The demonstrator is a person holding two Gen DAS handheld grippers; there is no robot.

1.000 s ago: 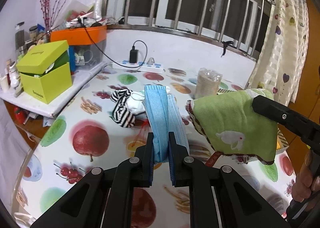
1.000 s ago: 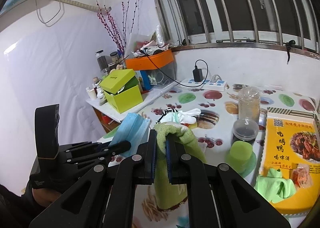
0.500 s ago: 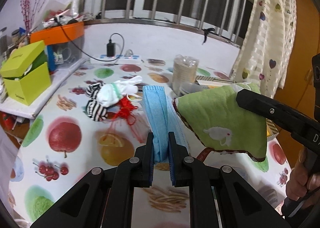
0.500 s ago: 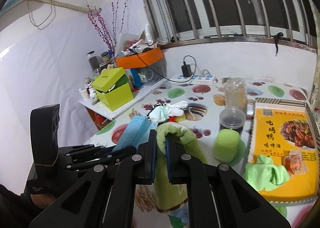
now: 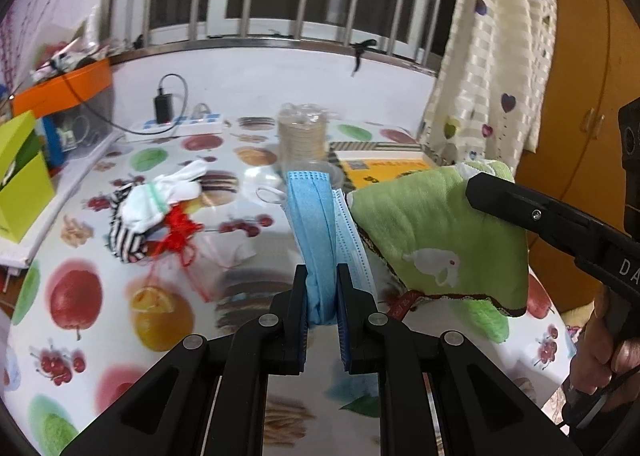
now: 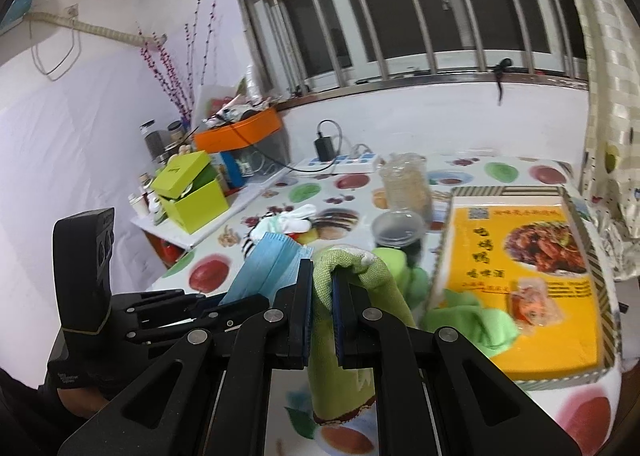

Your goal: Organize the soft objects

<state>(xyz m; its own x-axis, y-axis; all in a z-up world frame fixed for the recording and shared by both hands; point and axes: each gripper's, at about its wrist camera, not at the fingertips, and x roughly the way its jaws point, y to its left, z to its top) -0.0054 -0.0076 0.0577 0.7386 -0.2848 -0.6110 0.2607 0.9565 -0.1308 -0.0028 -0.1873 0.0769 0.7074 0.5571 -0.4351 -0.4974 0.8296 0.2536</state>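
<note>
My left gripper [image 5: 322, 276] is shut on a folded blue face mask [image 5: 316, 216] and holds it above the fruit-print table. My right gripper [image 6: 322, 276] is shut on a green cloth with a white rabbit print [image 5: 436, 232], which hangs above the table just right of the mask; the cloth also shows in the right wrist view [image 6: 352, 288]. A yellow food box lid [image 6: 520, 256] lies at the right as a tray, with a light green cloth [image 6: 468, 316] and a small packet on it. White and striped socks [image 5: 148, 212] with red string lie at the left.
A clear jar [image 5: 302, 136], a dark lidded cup [image 6: 398, 232] and a green cup stand mid-table. A power strip [image 5: 176, 128] lies by the back wall. A lime box [image 6: 188, 192] and orange-lidded bin [image 6: 240, 134] stand at the left. A curtain [image 5: 480, 56] hangs at the right.
Both grippers have swung to the right with their loads; the yellow box lid is closer and the socks have slid left in view. Both grips are unchanged.
</note>
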